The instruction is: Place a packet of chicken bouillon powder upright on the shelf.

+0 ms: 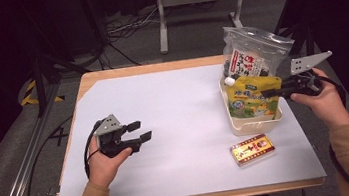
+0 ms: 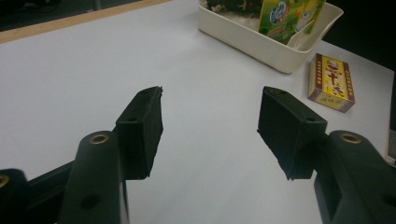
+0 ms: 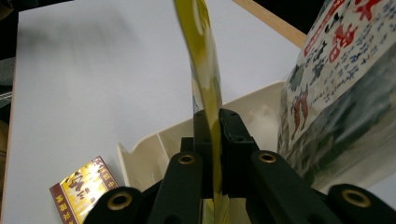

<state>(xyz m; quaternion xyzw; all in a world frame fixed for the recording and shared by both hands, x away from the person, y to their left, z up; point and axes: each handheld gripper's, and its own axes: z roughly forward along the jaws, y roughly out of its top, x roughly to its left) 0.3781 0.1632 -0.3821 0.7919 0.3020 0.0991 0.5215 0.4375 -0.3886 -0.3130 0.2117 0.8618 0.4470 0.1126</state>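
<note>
A yellow spouted pouch (image 1: 253, 99) is pinched at its edge by the right gripper (image 1: 273, 92), whose jaws are pressed together on the thin foil, as is seen edge-on in the right gripper view (image 3: 205, 70). The pouch is held upright in the near part of a cream plastic bin (image 1: 256, 125) at the right of the white-topped table (image 1: 166, 129); whether its bottom already rests on the bin floor cannot be told. Behind it in the same bin a clear bag with a red-and-white label (image 1: 252, 53) is stood upright, so that item is judged already packed. A small red-and-gold box (image 1: 252, 149) is left lying flat on the table just in front of the bin, apart from its wall, and is judged to be the piece not yet packed. The left gripper (image 1: 139, 132) is held above the bare table at the left, well apart from the bin, its jaws spread with nothing between them; the box and bin are seen beyond them (image 2: 332, 82). The packing is judged about two-thirds done: the pouch has yet to be released and the box has yet to be lifted in.
</note>
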